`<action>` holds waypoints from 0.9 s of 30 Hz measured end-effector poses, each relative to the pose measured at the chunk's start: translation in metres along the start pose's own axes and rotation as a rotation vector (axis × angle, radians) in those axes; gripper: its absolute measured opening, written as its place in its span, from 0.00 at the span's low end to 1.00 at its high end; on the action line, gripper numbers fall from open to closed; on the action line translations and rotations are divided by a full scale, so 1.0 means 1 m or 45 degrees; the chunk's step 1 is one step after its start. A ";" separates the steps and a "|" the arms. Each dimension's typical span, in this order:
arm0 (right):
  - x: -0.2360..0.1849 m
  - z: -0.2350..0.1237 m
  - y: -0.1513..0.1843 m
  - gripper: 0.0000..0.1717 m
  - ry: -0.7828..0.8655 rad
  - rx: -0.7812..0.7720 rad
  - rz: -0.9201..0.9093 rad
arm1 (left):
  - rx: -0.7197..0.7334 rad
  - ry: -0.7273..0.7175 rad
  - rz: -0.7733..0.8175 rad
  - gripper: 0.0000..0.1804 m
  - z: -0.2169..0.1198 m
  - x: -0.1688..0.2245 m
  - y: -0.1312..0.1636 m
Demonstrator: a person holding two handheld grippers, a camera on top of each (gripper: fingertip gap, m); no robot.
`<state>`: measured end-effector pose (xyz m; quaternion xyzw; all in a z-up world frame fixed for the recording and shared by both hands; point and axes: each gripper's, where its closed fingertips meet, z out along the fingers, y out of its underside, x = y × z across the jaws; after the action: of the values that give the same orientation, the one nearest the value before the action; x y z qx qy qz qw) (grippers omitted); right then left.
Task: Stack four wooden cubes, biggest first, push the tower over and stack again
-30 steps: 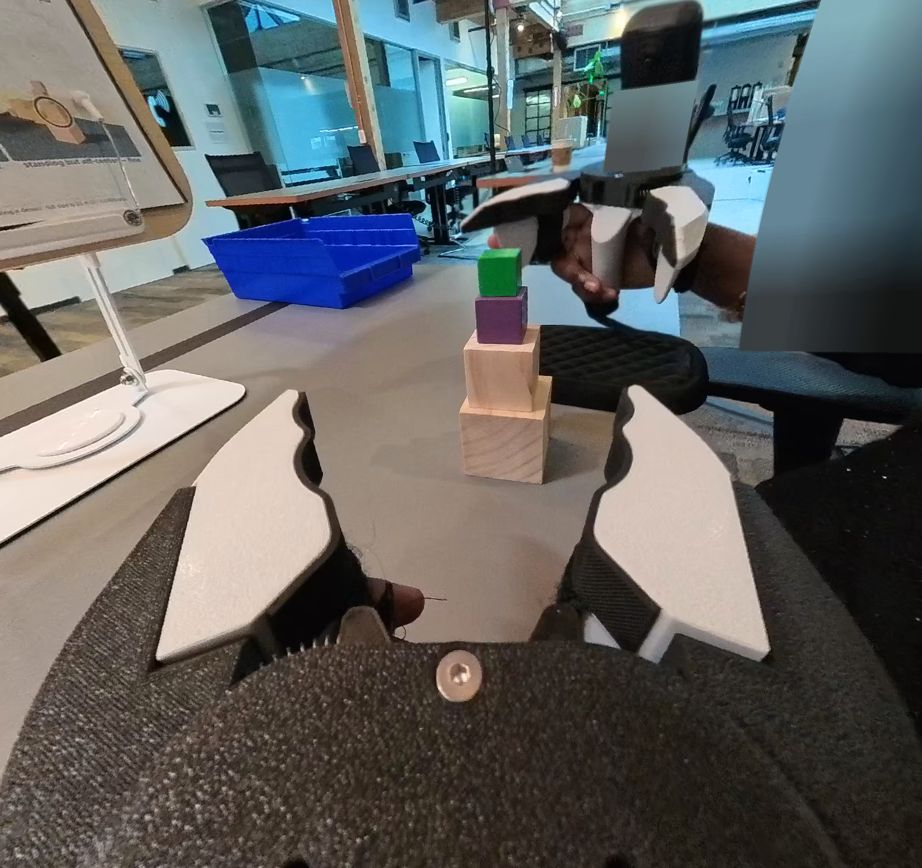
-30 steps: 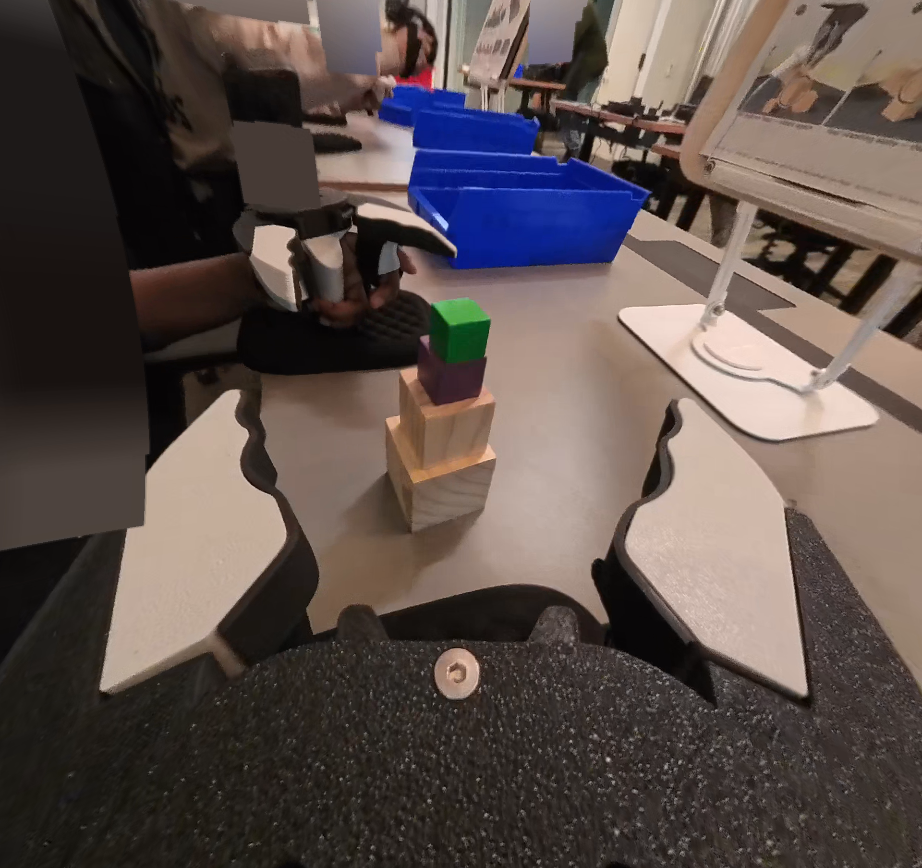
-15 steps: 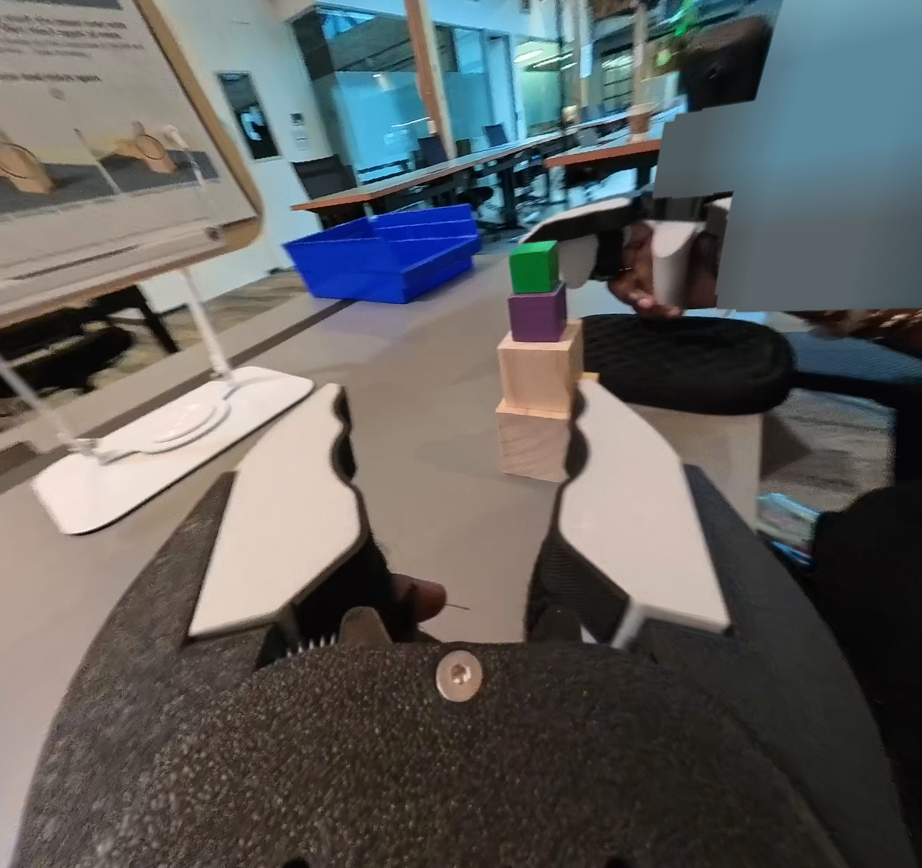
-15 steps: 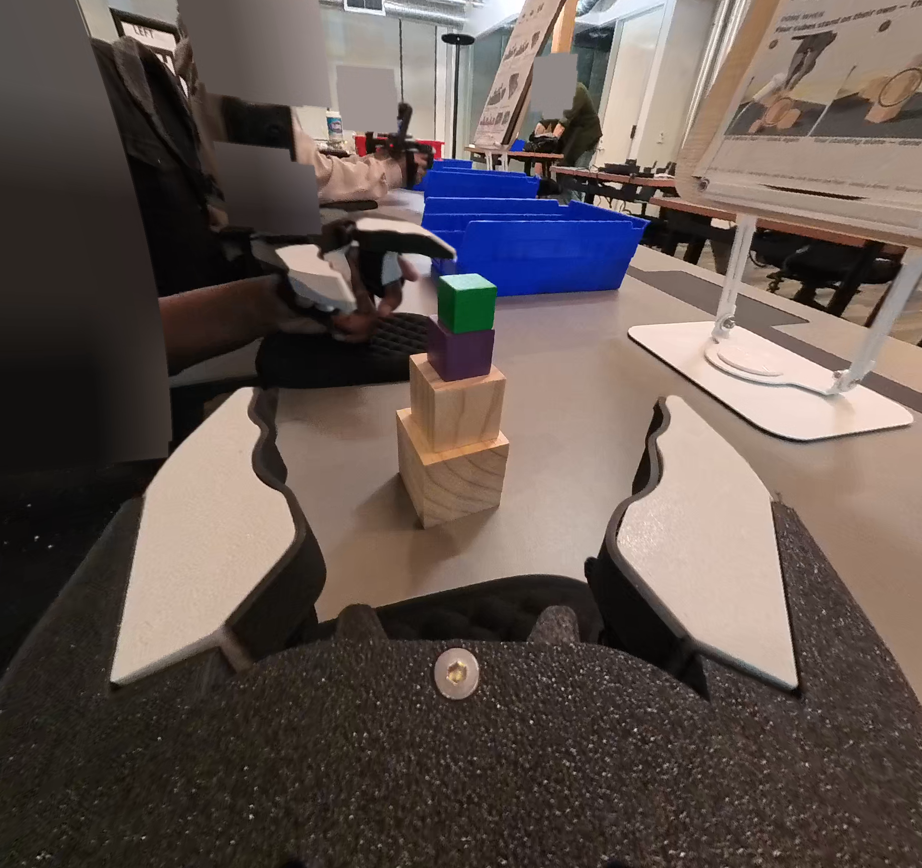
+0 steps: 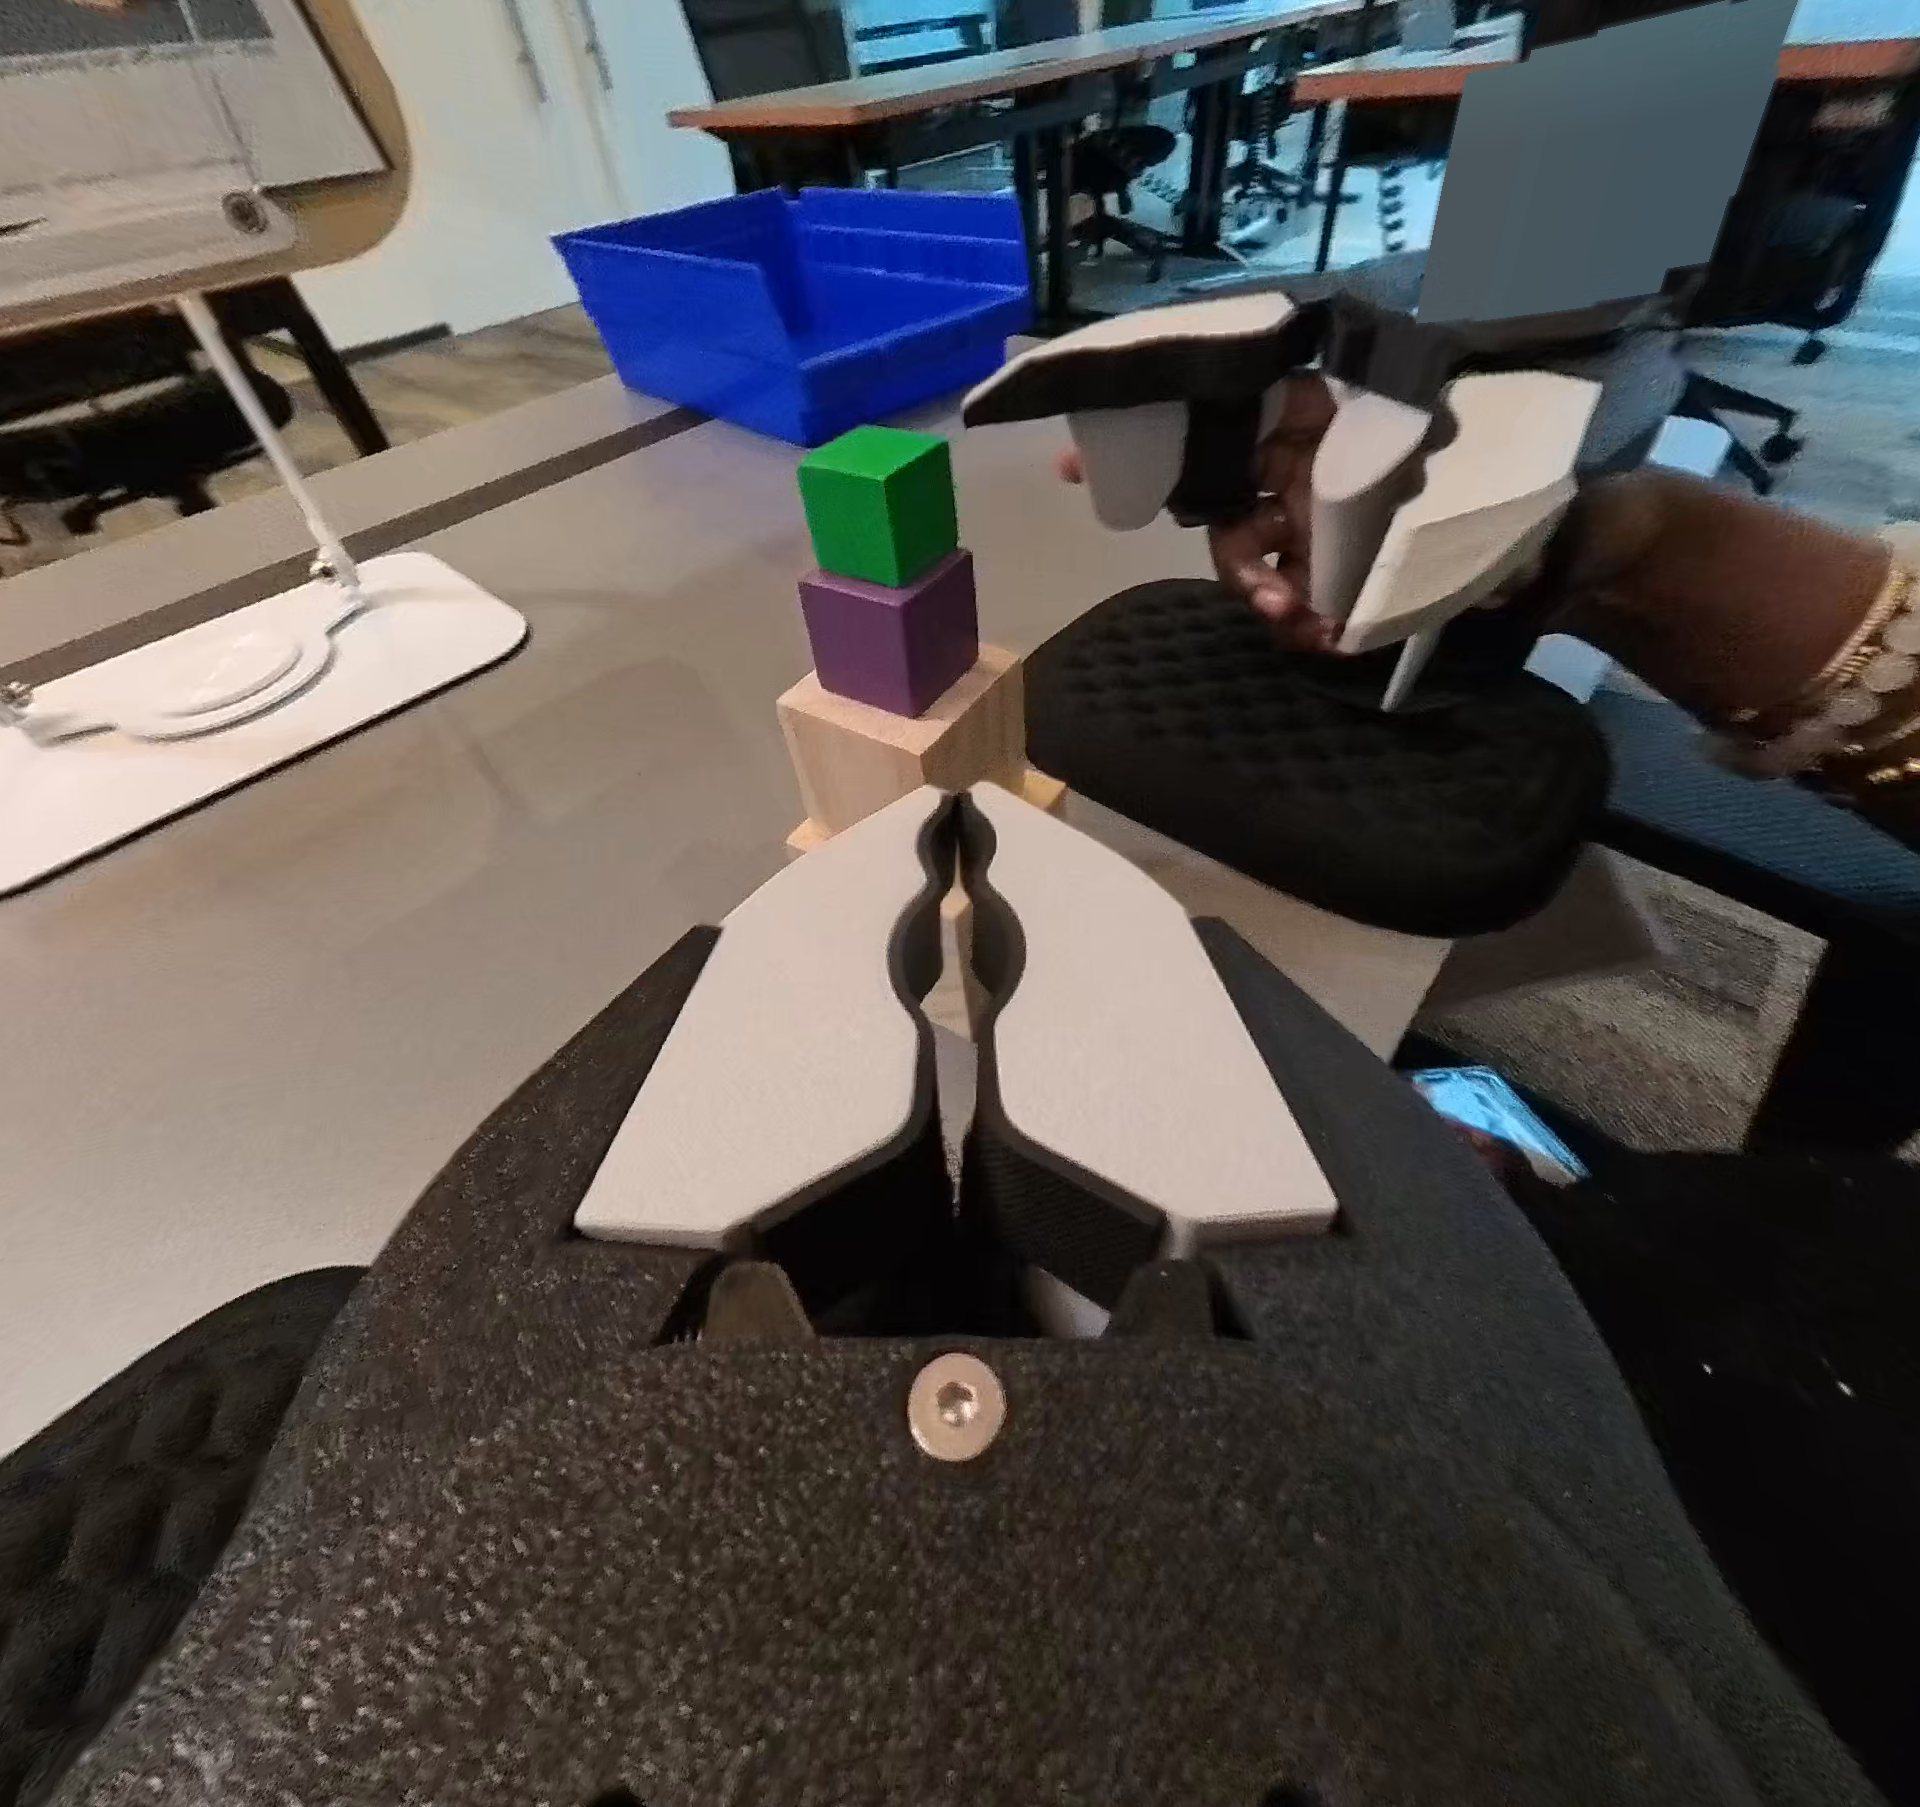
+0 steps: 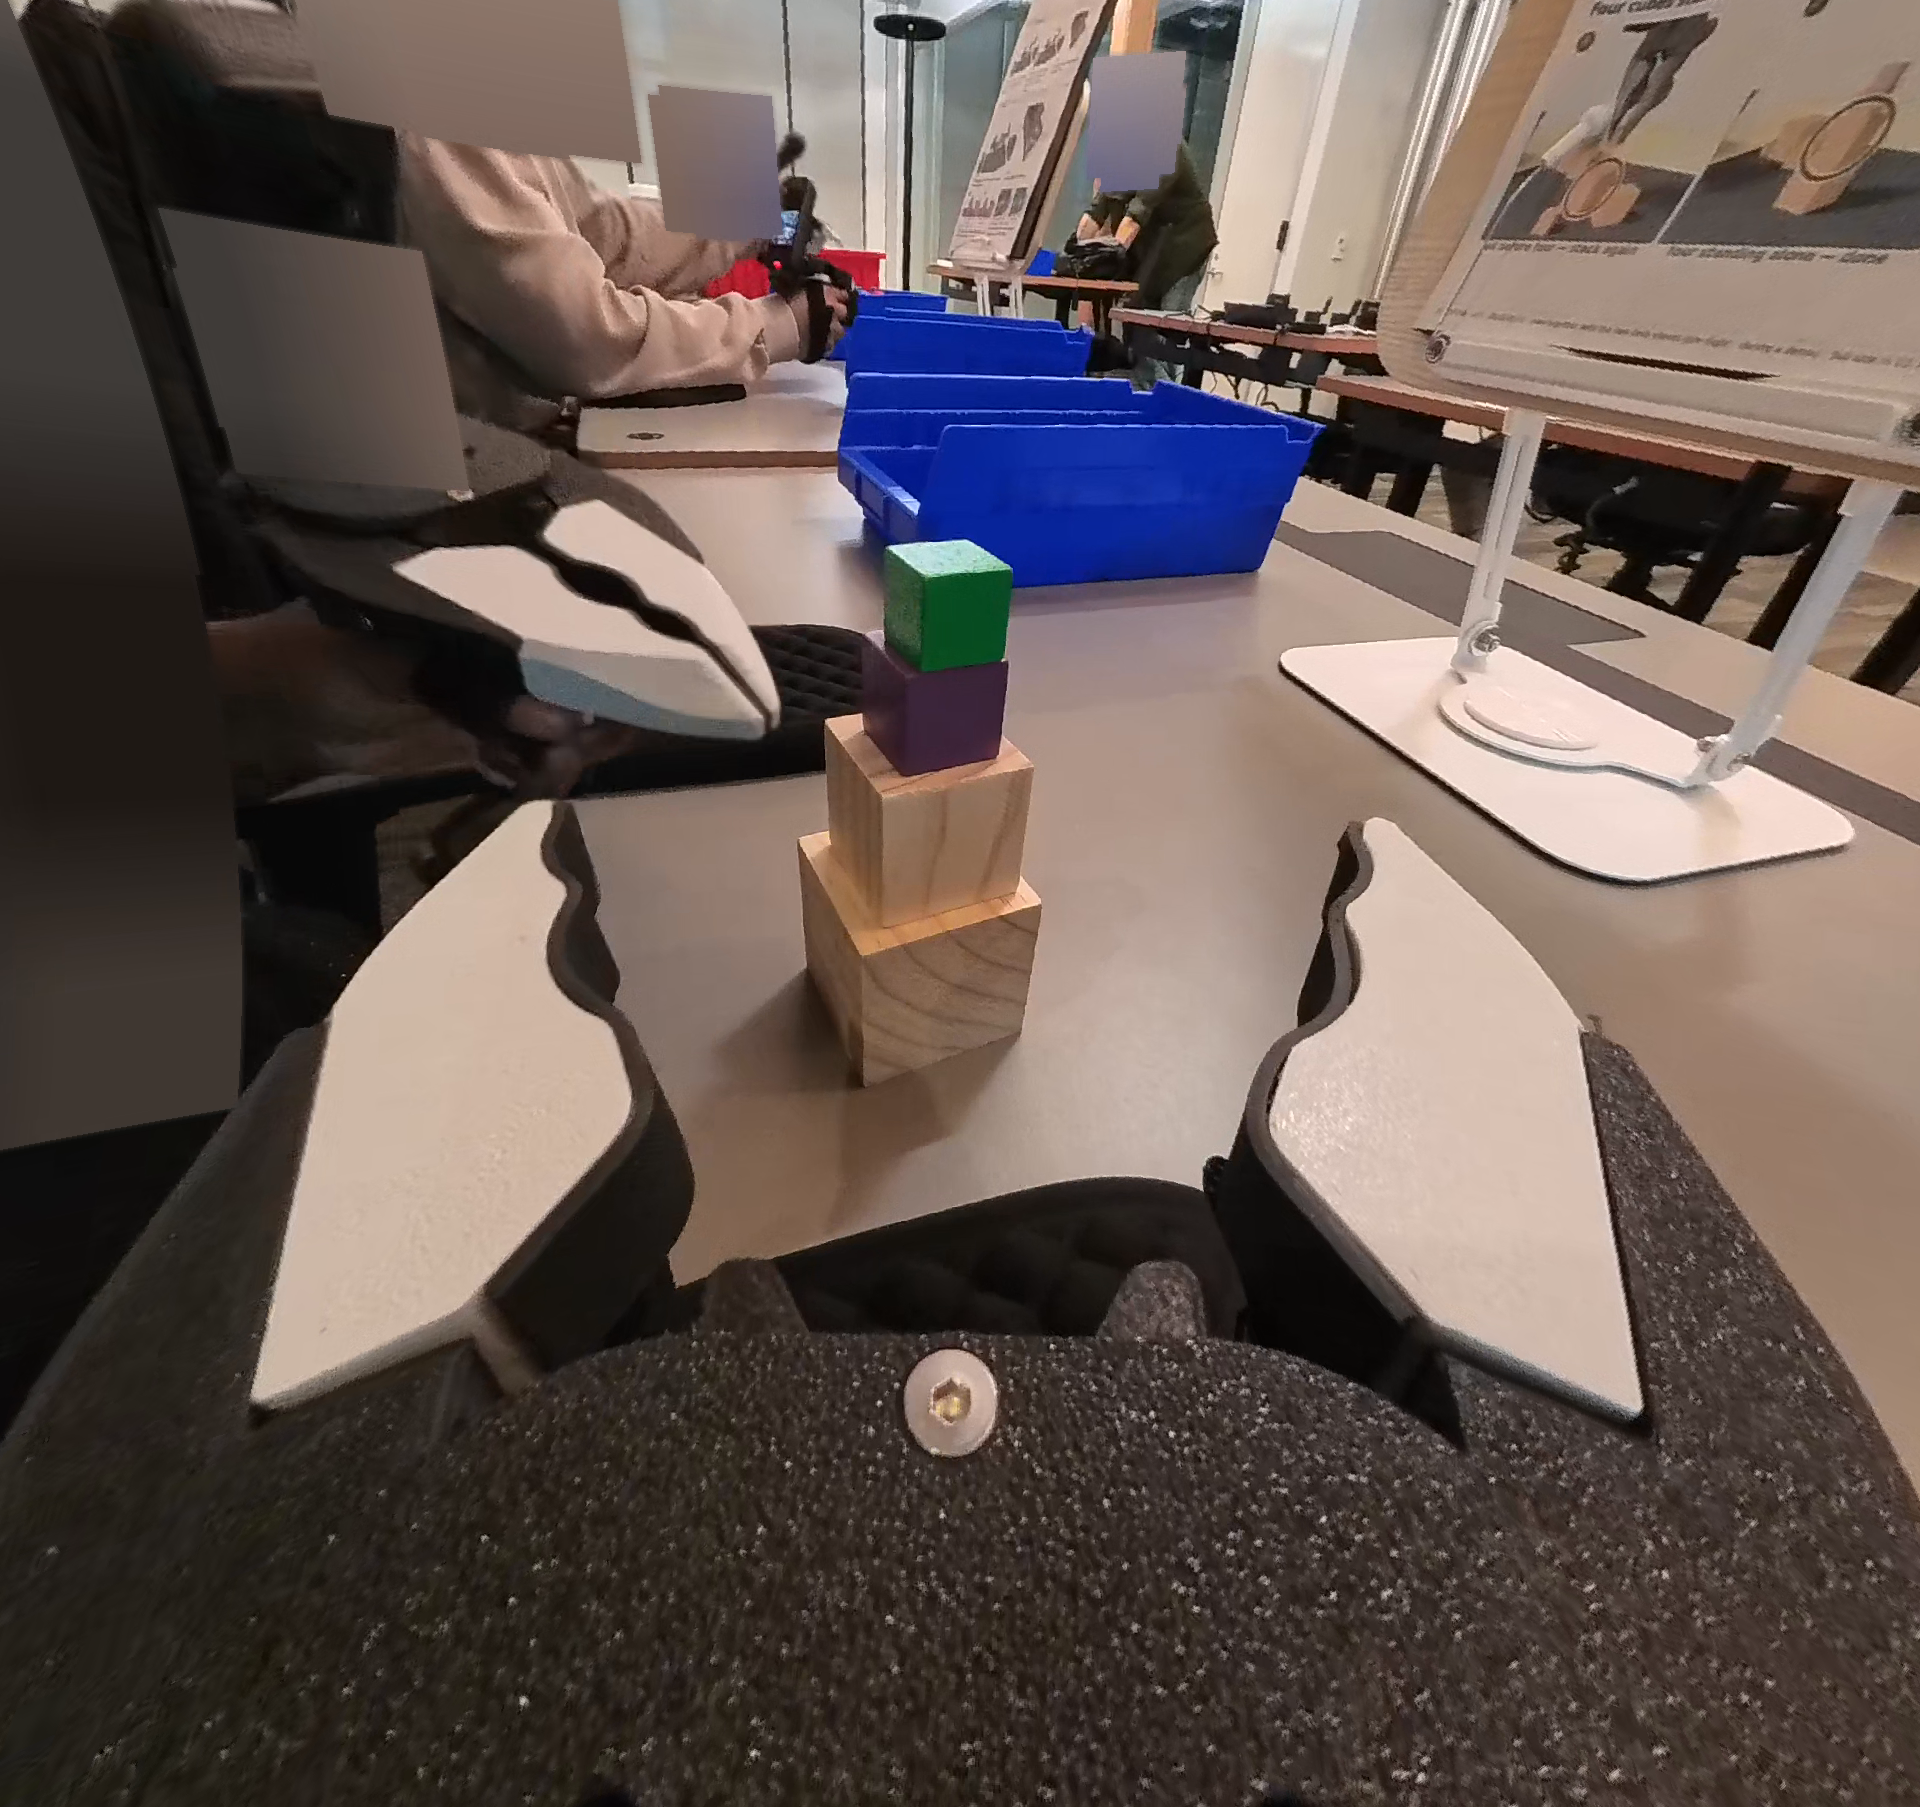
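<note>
Meanwhile, a four-cube tower stands near the tabletop's (image 6: 1195,822) front edge: a green cube (image 6: 948,604) on a purple cube (image 6: 935,708), on a small wooden cube (image 6: 930,827), on a larger wooden cube (image 6: 920,978). The left gripper (image 5: 956,801) has its fingers pressed together on nothing, just short of the tower. The right gripper (image 6: 956,884) is spread wide, the tower standing untouched ahead of its fingers. A blue bin (image 6: 1070,479) sits farther back, a white sign stand (image 6: 1558,749) toward the far edge.
</note>
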<state>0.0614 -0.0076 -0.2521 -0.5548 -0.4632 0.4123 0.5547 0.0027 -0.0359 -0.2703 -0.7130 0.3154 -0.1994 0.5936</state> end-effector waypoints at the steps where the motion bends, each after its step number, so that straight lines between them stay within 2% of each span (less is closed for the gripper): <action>1: 0.000 0.000 0.000 0.74 0.003 0.006 0.003 | -0.002 -0.024 -0.008 0.00 0.003 -0.001 0.002; 5: 0.002 -0.001 -0.001 0.73 0.008 0.018 0.015 | -0.014 -0.097 -0.005 0.00 0.009 -0.004 0.010; 27: 0.007 0.001 0.002 0.70 0.057 -0.012 0.022 | 0.015 -0.098 -0.012 0.00 0.033 -0.019 -0.003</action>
<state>0.0624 -0.0009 -0.2539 -0.5705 -0.4478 0.4024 0.5588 0.0114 0.0016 -0.2728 -0.7181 0.2879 -0.1766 0.6085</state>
